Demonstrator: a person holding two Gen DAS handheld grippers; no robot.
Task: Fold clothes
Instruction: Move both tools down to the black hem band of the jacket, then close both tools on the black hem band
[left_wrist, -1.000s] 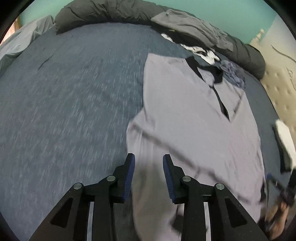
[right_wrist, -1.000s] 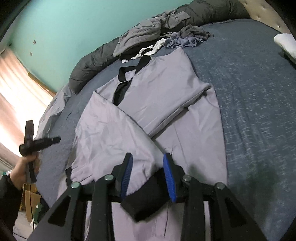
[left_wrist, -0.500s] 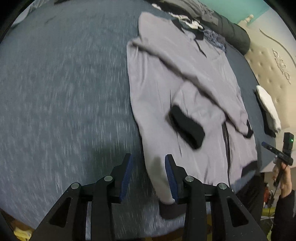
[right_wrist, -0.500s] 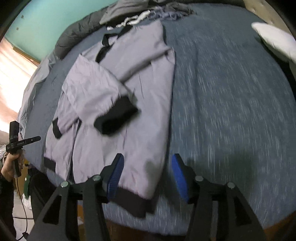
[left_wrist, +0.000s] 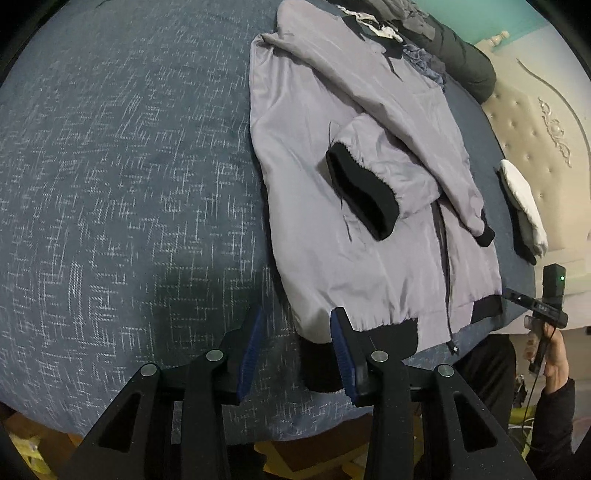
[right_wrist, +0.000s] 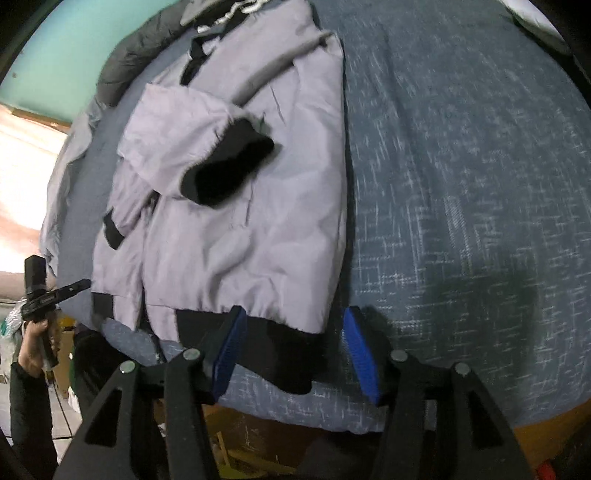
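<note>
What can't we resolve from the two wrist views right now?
- Left wrist: the jacket hem corner sits behind the left gripper; contact unclear.
- Right wrist: motion blur smears the bedspread; the black hem band is partly behind the right gripper.
- Clothes pile is cut by the top edge.

No readable text; handheld device (left_wrist: 551, 300) marking perhaps illegible.
</note>
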